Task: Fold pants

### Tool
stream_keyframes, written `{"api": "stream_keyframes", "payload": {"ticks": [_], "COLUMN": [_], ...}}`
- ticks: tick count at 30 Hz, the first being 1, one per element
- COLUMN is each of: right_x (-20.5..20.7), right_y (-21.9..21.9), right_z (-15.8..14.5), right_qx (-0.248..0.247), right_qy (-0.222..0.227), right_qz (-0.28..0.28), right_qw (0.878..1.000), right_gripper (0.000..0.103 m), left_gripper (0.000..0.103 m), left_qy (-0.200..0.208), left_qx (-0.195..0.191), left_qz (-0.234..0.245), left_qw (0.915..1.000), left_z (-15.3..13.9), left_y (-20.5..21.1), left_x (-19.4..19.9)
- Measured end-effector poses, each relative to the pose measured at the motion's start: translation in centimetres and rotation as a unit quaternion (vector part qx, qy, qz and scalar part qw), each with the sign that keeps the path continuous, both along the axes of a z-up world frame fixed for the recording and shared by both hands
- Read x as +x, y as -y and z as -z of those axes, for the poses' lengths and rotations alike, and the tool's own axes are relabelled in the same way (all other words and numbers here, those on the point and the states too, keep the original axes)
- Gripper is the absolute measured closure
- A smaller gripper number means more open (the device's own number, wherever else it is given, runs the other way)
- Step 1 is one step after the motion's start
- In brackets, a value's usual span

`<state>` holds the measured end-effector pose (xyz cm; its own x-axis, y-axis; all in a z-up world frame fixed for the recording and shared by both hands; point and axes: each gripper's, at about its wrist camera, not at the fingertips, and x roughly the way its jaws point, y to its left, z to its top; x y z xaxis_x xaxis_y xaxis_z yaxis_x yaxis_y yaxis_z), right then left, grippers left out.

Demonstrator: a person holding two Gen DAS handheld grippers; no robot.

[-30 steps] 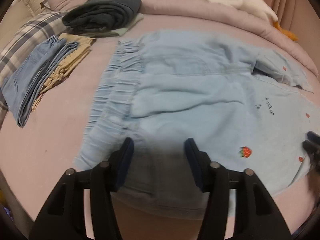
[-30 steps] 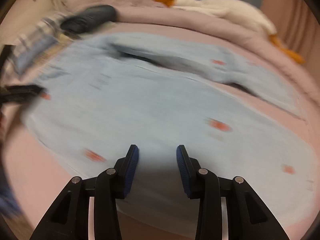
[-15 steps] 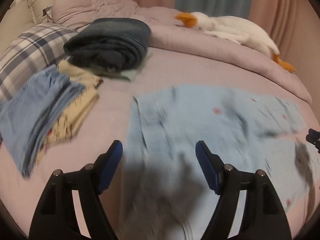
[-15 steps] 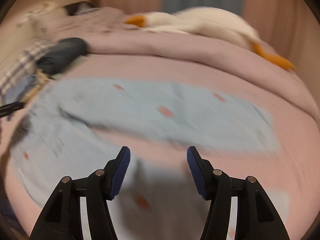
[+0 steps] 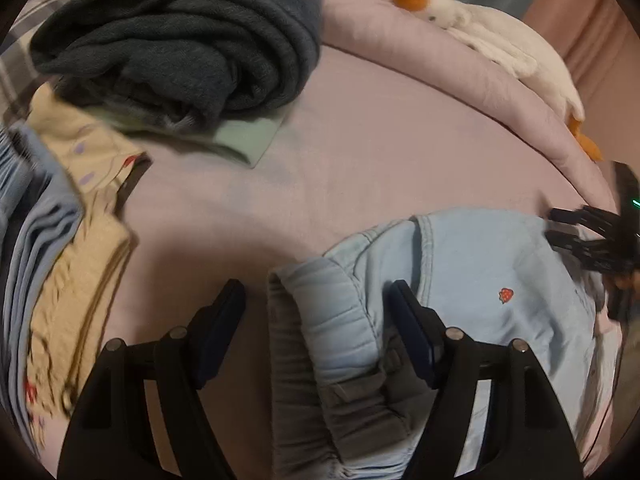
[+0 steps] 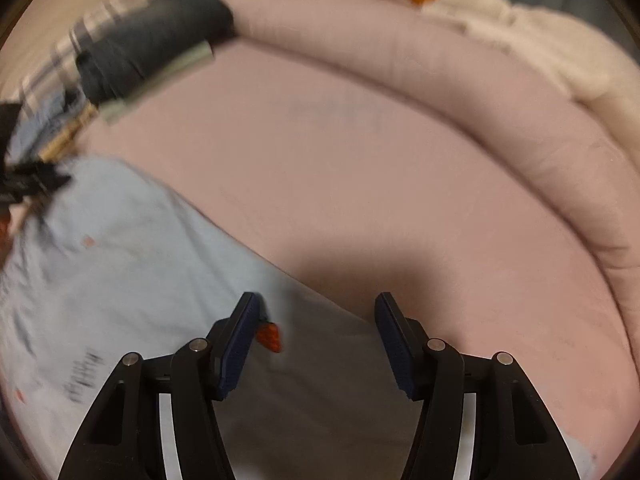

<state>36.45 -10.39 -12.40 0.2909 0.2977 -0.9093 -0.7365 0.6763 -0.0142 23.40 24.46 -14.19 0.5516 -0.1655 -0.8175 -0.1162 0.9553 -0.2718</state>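
The light blue pants (image 5: 460,280) were seen bunched on the pink bed (image 5: 360,152), their elastic waistband lying between the spread, empty left tongs (image 5: 316,320), while the right tongs (image 6: 316,344) were likewise held apart over the fabric.

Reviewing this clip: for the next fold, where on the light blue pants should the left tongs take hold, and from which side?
Probably the gathered waistband, approached from its open end facing the clothes pile. It lies doubled and thick, right between the open left tongs, so there is a firm edge to pinch.
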Motion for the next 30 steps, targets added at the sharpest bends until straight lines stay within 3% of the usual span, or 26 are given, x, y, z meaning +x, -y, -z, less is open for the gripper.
{"api": "stream_keyframes", "payload": {"ticks": [2,3,5,8,10,13,17,26,30], "right_x": [-0.1,-0.3,-0.7,-1.9,-1.2,-1.6,-2.5,-11.0,-16.3], "right_y": [0.2,0.2,-0.2,-1.4,-1.5,-2.4,-2.5,0.8,3.0], "right_z": [-0.1,-0.2,-0.5,-1.3,-1.9,-0.1,-1.7,-11.6,-14.0], "right_qx": [0.017,0.02,0.028,0.006,0.005,-0.029,-0.026,0.048,0.055], "right_qy": [-0.009,-0.018,-0.033,-0.015,0.009,0.025,0.045,0.146,0.176], "right_qz": [-0.005,-0.013,-0.038,-0.069,-0.055,-0.045,-0.018,-0.017,-0.021], "right_qw": [1.0,1.0,0.998,0.997,0.998,0.998,0.998,0.988,0.983], "right_gripper": [0.047,0.053,0.093,0.096,0.097,0.097,0.097,0.097,0.097], "left_gripper": [0.052,0.054,0.063,0.071,0.071,0.07,0.075,0.081,0.081], "left_qy": [0.0,0.001,0.003,0.01,0.019,0.016,0.012,0.109,0.157], "left_qx": [0.007,0.0,0.002,0.003,0.008,0.012,0.002,-0.013,0.025], "left_qz": [0.02,0.027,0.04,0.048,0.049,0.041,0.026,0.017,0.045], "left_qw": [0.9998,0.9996,0.9992,0.9988,0.9986,0.999,0.9996,0.9938,0.9862], "left_z": [-0.1,-0.2,-0.5,-1.0,-0.8,0.6,-0.2,-6.2,-8.3], "left_y": [0.1,0.2,0.5,0.5,0.2,0.4,0.1,0.7,2.5], "left_x": [-0.1,-0.2,-0.3,-0.2,0.0,0.2,0.2,-6.3,-11.0]}}
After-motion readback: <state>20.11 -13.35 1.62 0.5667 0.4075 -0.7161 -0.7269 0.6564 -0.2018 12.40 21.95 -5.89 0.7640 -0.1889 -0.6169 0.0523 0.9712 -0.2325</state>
